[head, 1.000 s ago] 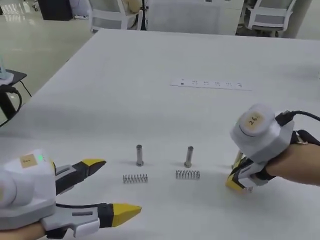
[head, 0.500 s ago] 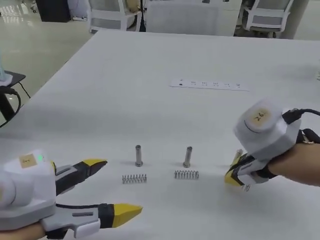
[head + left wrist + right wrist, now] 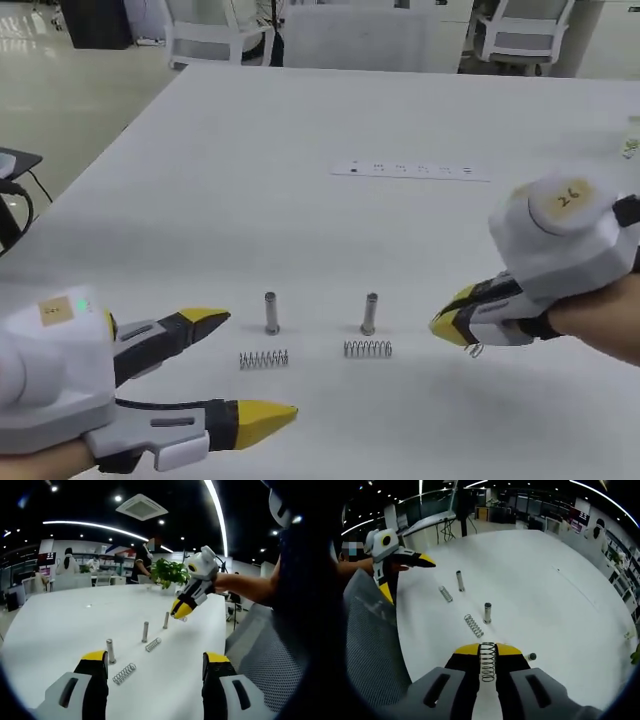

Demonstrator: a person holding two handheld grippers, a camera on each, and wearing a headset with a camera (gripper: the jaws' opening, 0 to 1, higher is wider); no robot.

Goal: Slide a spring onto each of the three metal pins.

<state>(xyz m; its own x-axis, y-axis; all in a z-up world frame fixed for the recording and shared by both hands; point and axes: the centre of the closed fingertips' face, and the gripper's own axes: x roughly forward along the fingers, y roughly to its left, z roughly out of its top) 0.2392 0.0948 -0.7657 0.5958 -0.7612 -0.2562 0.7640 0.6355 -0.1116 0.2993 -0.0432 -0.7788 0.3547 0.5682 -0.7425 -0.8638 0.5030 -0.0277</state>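
Gripping a spring (image 3: 488,669), right gripper (image 3: 488,652) over open tabletop (image 3: 530,575)

I see left pin (image 3: 271,312) and right pin (image 3: 370,313) upright on the table (image 3: 200,180), one spring (image 3: 264,359) flat just in front of each. Gap betw. pins is open. Far side is bare up to the power strip (image 3: 410,170). Approach from the right is closed by the right tool (image 3: 447,326), near right pin.

The left tool (image 3: 250,365) and right tool (image 3: 440,326) have white bodies, grey jaws, yellow tips; right's cap reads perhaps 26.
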